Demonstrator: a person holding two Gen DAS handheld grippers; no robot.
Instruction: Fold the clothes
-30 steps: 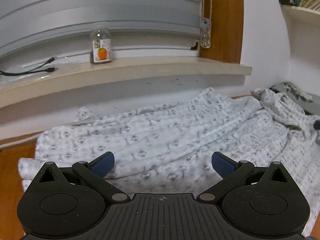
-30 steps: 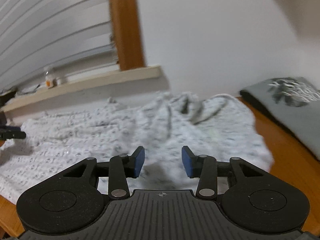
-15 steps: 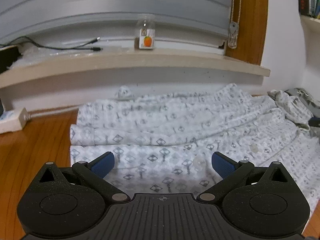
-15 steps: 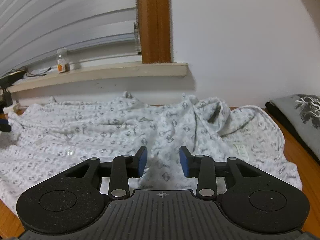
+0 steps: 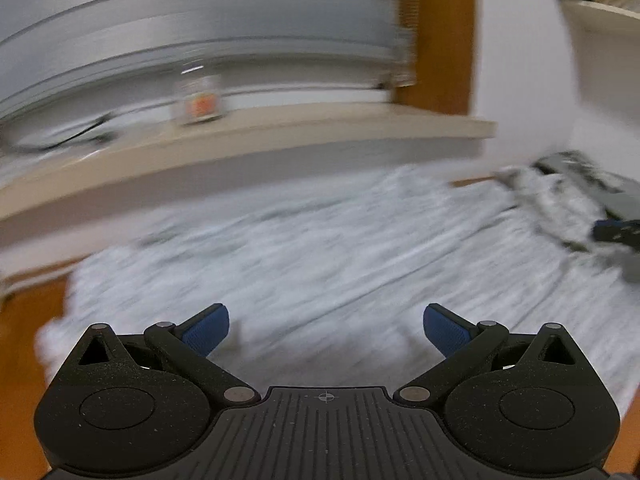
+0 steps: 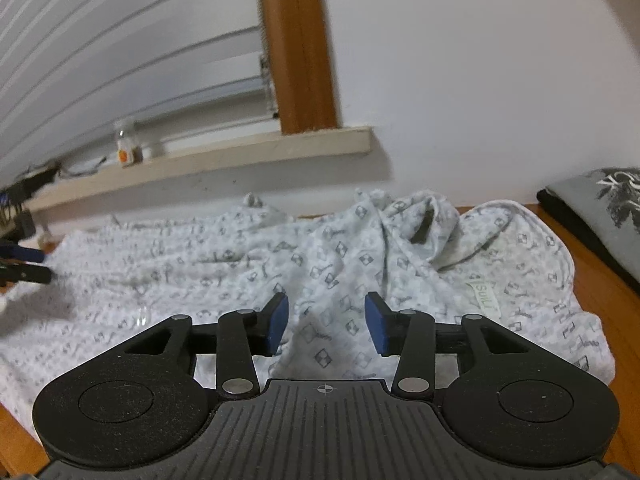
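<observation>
A white garment with a grey diamond print (image 6: 220,264) lies spread and wrinkled on the wooden surface, its collar end bunched at the right with a label showing. In the blurred left wrist view the same garment (image 5: 320,248) fills the middle. My left gripper (image 5: 326,328) hangs wide open over the garment's left part, with nothing between its blue pads. My right gripper (image 6: 326,320) is open over the cloth near the collar, its pads apart and gripping nothing. Each gripper shows in the other's view: the left gripper (image 6: 24,264) at the far left edge, the right gripper (image 5: 616,230) at the far right.
A pale window sill (image 6: 240,156) runs along the back wall and carries a small bottle with an orange label (image 6: 128,148) and cables. A folded grey printed shirt (image 6: 600,208) lies at the right. Bare wooden surface (image 6: 592,292) borders the garment.
The left wrist view has swung fast and is now blurred, sitting closer over the cloth than half a second ago. The right gripper's pads stand slightly wider apart.
</observation>
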